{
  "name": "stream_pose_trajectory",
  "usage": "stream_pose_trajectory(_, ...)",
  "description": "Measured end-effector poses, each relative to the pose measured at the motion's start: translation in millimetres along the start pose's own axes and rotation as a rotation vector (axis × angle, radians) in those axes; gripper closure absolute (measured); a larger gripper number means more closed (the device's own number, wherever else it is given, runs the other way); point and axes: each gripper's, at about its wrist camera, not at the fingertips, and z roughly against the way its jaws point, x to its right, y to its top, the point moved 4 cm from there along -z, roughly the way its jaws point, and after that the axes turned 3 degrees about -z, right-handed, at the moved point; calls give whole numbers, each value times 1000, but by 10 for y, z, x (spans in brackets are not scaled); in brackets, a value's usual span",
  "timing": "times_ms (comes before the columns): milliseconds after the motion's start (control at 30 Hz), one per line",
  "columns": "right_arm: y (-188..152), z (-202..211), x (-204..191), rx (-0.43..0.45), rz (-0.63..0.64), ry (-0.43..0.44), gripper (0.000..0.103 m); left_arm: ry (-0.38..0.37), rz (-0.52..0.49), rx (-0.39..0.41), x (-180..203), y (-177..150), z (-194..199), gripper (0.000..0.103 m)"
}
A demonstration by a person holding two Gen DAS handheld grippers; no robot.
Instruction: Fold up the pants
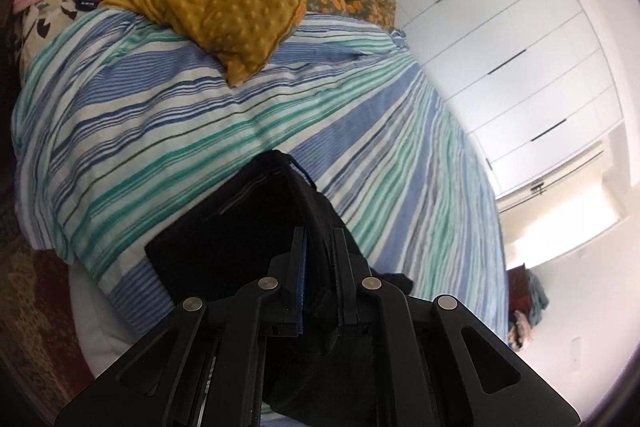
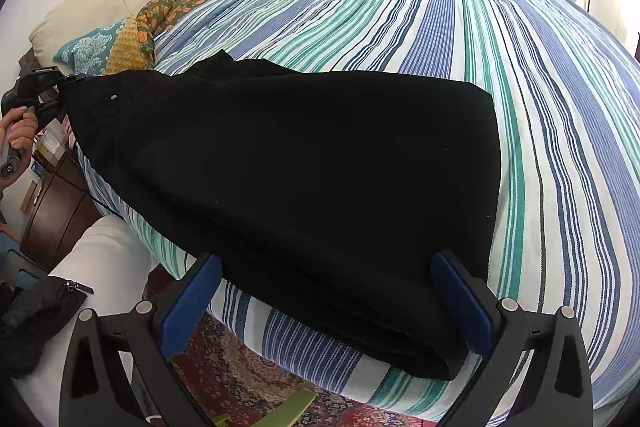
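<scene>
Right gripper (image 2: 326, 297) gapes wide astride the pants (image 2: 288, 163) hem end; long axis runs away to the left gripper (image 2: 60, 85), clamped on the waistband corner.

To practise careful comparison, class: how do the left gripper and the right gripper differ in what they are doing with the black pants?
The left gripper is shut on the black pants, pinching a raised end; the right gripper is open, its fingers wide apart on either side of the other end. The left gripper's end is lifted off the striped bedspread; the right gripper's end lies flat on it. Both are black with blue pads.
</scene>
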Motion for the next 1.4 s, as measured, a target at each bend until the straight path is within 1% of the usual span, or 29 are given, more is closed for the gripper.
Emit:
stream_pose_trajectory(33,0,-3,2,0,1,0,0,-9,2,-10,-69,-1,-53,94)
stream_pose_trajectory(100,-1,-4,3,0,1,0,0,53,4,1,-261,3,-123,92)
stream_pose_trajectory(133,-1,-4,3,0,1,0,0,62,21,-3,-378,-2,-165,92)
stream_pose_trajectory(167,-1,-4,2,-1,2,-1,0,73,45,-9,-494,-4,-208,89)
stream_pose_trajectory(200,-2,-2,2,-1,3,-2,0,101,72,-15,-619,-9,-248,81)
stream_pose_trajectory(233,-2,-6,-2,-1,5,-4,0,128,100,-22,-744,-22,-284,77)
stream_pose_trajectory(267,-5,-7,-4,-1,8,-6,0,145,121,-22,-837,-37,-299,70)
stream_pose_trajectory(300,-8,-8,-7,-2,11,-8,0,168,137,-17,-912,-56,-299,64)
stream_pose_trajectory(333,-9,-9,-9,-2,13,-10,0,188,150,-7,-969,-84,-280,60)
stream_pose_trajectory(367,-10,-10,-9,-2,15,-12,0,192,160,2,-1003,-111,-262,51)
stream_pose_trajectory(400,-12,-11,-9,-3,17,-13,0,189,170,10,-1030,-144,-246,46)
stream_pose_trajectory(567,-16,-16,-15,-3,23,-20,0,121,197,18,-1047,-276,-281,45)
stream_pose_trajectory(633,-21,-21,-26,-3,31,-28,0,48,231,35,-1041,-279,-322,48)
stream_pose_trajectory(667,-23,-22,-27,-4,34,-31,0,6,253,37,-1041,-276,-350,53)
stream_pose_trajectory(733,-23,-22,-36,-4,38,-34,0,-35,290,28,-1057,-265,-449,52)
stream_pose_trajectory(767,-25,-21,-35,-4,38,-34,0,-51,304,16,-1072,-263,-517,49)
stream_pose_trajectory(800,-27,-21,-35,-3,39,-35,0,-63,318,4,-1087,-263,-584,42)
stream_pose_trajectory(833,-27,-23,-40,-3,40,-37,0,-73,330,1,-1094,-258,-638,40)
stream_pose_trajectory(867,-27,-24,-40,-4,42,-40,0,-81,333,2,-1082,-247,-671,35)
stream_pose_trajectory(900,-27,-26,-40,-4,44,-43,0,-78,323,2,-1050,-230,-696,34)
stream_pose_trajectory(933,-29,-29,-53,-4,47,-48,0,-57,296,-6,-999,-209,-725,34)
stream_pose_trajectory(967,-34,-30,-58,-4,51,-52,0,-19,254,-21,-940,-192,-745,43)
stream_pose_trajectory(1000,-36,-32,-58,-4,54,-57,0,15,207,-32,-887,-179,-753,64)
stream_pose_trajectory(1033,-39,-35,-73,-3,57,-61,0,24,184,-46,-869,-172,-752,73)
stream_pose_trajectory(1067,-45,-35,-77,-2,61,-65,0,17,179,-53,-856,-168,-732,81)
stream_pose_trajectory(1167,-53,-35,-80,0,66,-69,0,15,145,-40,-745,-133,-599,85)
stream_pose_trajectory(1200,-57,-34,-80,0,65,-70,0,0,138,-31,-679,-118,-536,85)
stream_pose_trajectory(1300,-56,-33,-76,1,66,-69,0,-116,147,-3,-412,-69,-283,85)
stream_pose_trajectory(1400,-48,-32,-72,2,65,-67,0,-209,87,4,64,-99,-22,85)
